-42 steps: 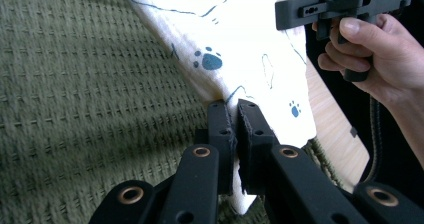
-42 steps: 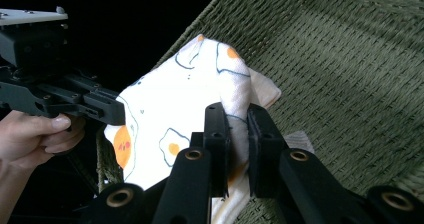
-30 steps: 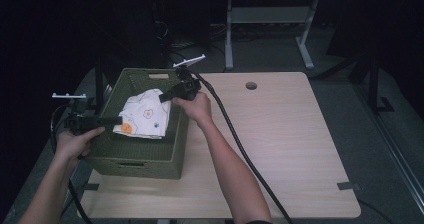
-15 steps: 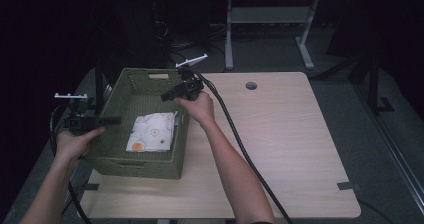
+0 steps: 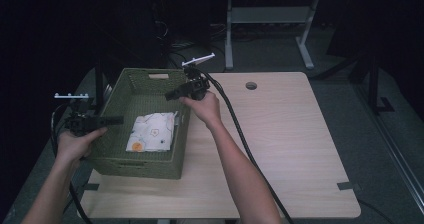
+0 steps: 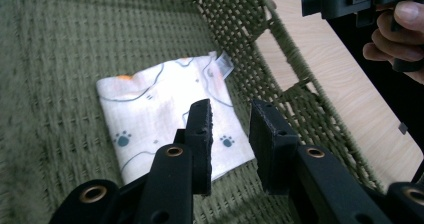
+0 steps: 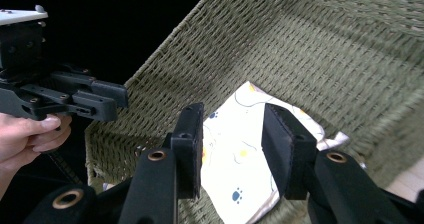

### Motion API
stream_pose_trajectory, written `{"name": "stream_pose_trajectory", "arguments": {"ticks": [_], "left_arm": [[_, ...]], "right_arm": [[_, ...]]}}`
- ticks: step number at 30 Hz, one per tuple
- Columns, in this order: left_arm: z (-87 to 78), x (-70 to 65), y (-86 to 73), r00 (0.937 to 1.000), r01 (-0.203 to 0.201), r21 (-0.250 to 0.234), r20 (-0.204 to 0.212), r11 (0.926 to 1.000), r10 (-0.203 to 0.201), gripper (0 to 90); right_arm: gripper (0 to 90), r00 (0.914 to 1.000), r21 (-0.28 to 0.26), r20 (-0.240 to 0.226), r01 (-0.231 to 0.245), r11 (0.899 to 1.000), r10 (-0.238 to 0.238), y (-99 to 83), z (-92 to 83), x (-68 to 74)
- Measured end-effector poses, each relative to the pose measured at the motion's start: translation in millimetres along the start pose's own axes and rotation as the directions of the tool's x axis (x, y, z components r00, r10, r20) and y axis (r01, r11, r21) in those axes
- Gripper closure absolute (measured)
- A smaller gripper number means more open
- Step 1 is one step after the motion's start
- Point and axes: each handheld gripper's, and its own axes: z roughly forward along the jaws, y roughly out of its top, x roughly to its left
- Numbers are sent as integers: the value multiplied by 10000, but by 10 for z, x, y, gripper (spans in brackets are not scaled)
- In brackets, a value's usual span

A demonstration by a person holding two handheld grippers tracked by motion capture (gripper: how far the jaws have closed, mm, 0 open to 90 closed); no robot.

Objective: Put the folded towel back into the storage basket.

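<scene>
A green woven basket (image 5: 107,149) stands on the left part of the wooden table (image 5: 290,139). A folded white cloth (image 5: 152,132) with paw prints lies flat on its bottom, toward the right wall. My left gripper (image 5: 119,119) hovers over the basket's left rim, jaws open and empty. My right gripper (image 5: 170,95) hangs over the right rim, also open and empty. In the left gripper view the cloth (image 6: 150,109) lies below my open left gripper (image 6: 230,129). The right gripper view has the cloth (image 7: 235,174) under my open right gripper (image 7: 231,134).
A black cable (image 5: 240,129) trails from the right gripper across the table toward its front edge. A round cable hole (image 5: 251,85) sits near the table's far edge. A desk frame (image 5: 270,14) stands beyond on the dark floor.
A second ago the cloth was bunched up between both grippers inside the basket. It now lies flat on the bottom, and both grippers have let go and drawn back toward the rims.
</scene>
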Motion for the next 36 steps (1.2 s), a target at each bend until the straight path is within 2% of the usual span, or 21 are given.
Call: {"name": "stream_pose_trajectory", "arguments": {"ticks": [7,12,16,36], "left_arm": [[37,-153,52,9991,-257,-107,329,9996,260,701],[98,-265,71,9982,-392,-167,445,9991,399,701],[189,-356,67,9964,-491,27,700,9988,488,688],[430,-766,66,9894,-656,62,1303,9978,642,614]], "right_arm": [[591,9999,-285,-115,122,9995,-125,-28,-225,0],[583,10000,-410,-86,-24,9992,20,-95,-368,-96],[572,9998,-654,-126,-186,9977,179,-153,-543,-189],[480,9986,-1072,102,-499,9930,513,-371,-1098,-465]]}}
